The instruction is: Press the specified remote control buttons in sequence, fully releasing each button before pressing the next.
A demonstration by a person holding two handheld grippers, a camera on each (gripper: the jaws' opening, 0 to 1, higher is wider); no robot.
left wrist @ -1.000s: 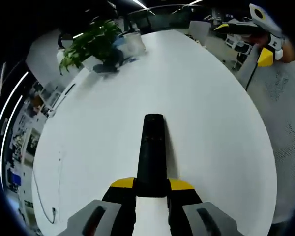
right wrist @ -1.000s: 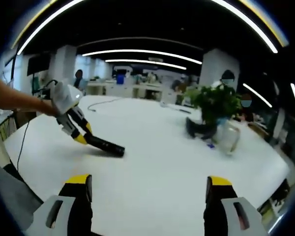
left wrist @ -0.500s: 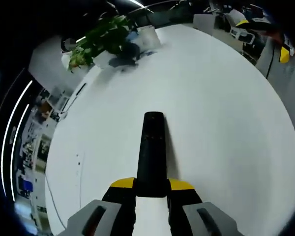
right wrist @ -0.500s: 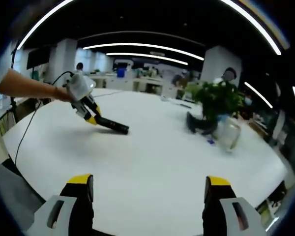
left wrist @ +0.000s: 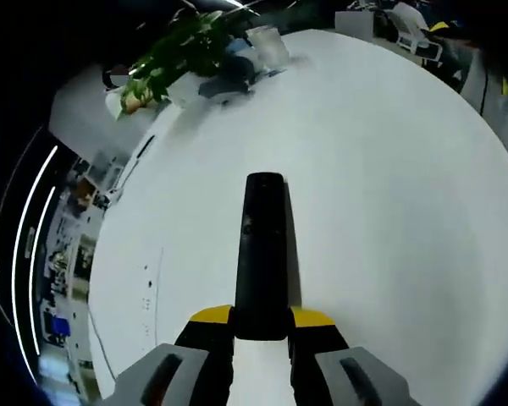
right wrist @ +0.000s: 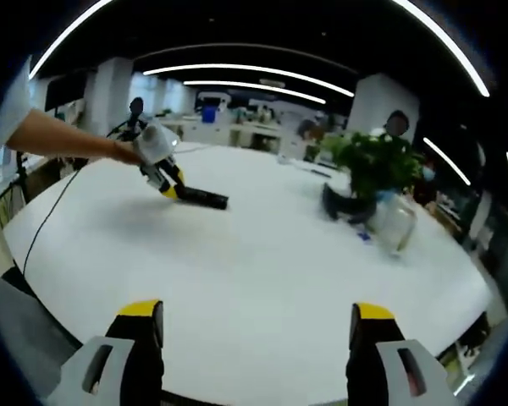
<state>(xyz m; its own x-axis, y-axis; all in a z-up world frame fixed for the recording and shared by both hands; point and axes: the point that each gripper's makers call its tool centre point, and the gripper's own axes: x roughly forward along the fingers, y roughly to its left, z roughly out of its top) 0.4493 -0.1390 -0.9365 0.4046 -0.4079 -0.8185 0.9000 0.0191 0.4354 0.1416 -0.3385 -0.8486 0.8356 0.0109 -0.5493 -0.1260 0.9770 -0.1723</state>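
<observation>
A wide white table (right wrist: 262,279) fills the lower half of the right gripper view, its surface bare and glossy under long ceiling light strips (right wrist: 245,69) in an open-plan office. At the bottom of that frame the right gripper (right wrist: 254,326) points over the table with its yellow-tipped fingers (right wrist: 140,311) spread wide apart and nothing between them.

In the left gripper view, the left gripper (left wrist: 261,318) rises from the bottom centre with its fingers (left wrist: 210,316) closed on the near end of a black remote control (left wrist: 262,249), which runs up the middle of the frame above the white table (left wrist: 389,186).

The right gripper view shows the same grasp from across the table: at upper left a person's bare forearm (right wrist: 68,139) reaches in from the frame edge, the left gripper (right wrist: 171,184) at its end, and the remote control (right wrist: 205,199) juts toward the centre, low over the table; whether it touches the surface cannot be told. A dark cable (right wrist: 46,220) trails over the table edge below the forearm.

Farther off, at right of centre, a green potted plant (right wrist: 368,173) stands beside a clear glass jar (right wrist: 393,227). The left gripper view has the plant (left wrist: 182,59) and jar (left wrist: 267,46) at its top, with window-side desks blurred at lower left. Desks and pillars line the room's far side.
</observation>
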